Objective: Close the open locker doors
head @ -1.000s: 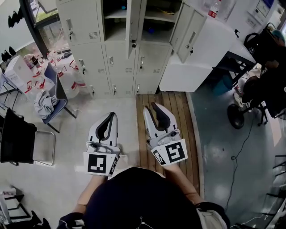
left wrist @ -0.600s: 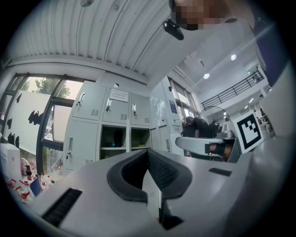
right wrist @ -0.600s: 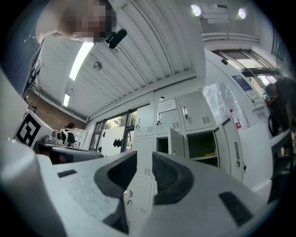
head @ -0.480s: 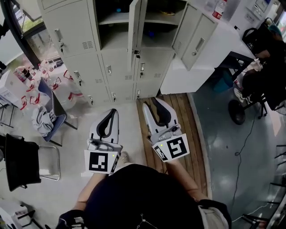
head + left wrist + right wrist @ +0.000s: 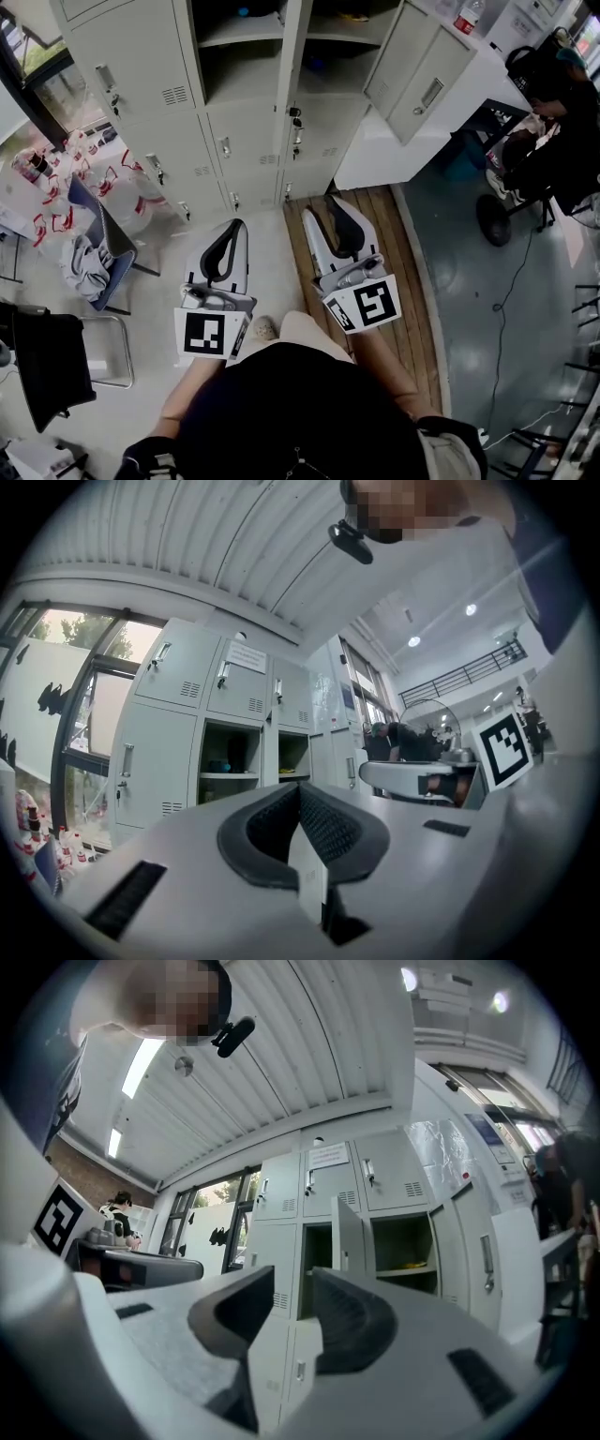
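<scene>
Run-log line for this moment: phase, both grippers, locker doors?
phase: pre-contact | left gripper: shut, empty | right gripper: jaws have just been opening, nothing between | centre door, right door: open, untouched

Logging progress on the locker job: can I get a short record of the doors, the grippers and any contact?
open doors: two, the middle door and the right door, both swung out
left gripper: jaws together, nothing held
right gripper: jaws apart, have just been opening, nothing between them
contact: neither gripper touches the lockers
task state: no door closed yet
</scene>
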`<state>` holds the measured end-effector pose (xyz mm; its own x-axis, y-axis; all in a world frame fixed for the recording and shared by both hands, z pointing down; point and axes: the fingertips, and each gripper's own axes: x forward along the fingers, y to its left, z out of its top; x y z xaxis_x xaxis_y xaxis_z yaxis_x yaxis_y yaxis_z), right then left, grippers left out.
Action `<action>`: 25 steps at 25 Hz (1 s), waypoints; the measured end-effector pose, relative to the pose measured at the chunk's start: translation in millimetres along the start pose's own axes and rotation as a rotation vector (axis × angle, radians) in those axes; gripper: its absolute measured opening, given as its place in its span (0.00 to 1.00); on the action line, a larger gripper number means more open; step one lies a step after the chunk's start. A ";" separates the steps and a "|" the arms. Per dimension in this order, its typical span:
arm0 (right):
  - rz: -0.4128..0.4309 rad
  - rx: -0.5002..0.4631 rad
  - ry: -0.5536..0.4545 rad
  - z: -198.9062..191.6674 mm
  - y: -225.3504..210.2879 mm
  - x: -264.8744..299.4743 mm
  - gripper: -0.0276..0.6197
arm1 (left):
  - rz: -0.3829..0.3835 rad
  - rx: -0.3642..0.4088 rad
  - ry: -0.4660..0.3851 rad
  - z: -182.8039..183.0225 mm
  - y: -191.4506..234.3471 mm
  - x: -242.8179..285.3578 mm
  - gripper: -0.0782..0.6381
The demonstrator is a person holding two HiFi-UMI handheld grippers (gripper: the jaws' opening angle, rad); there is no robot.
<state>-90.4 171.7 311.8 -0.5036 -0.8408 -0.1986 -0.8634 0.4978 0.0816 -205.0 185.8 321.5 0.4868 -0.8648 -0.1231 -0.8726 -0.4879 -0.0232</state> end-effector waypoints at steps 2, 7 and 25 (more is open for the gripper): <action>-0.006 -0.001 0.005 -4.1 -3.7 8.5 0.22 | -0.006 -0.003 0.003 -3.8 5.0 6.7 0.11; 0.001 0.009 0.003 -12.1 -17.7 37.6 0.22 | -0.008 -0.013 0.023 -17.8 17.3 31.8 0.11; 0.131 0.065 0.006 -39.3 -97.7 162.7 0.22 | 0.087 -0.022 -0.007 -23.0 72.9 157.9 0.11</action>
<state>-89.1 -22.2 309.9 -0.6123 -0.7687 -0.1849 -0.7864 0.6162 0.0426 -190.8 10.9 323.2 0.4089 -0.9032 -0.1307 -0.9105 -0.4135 0.0093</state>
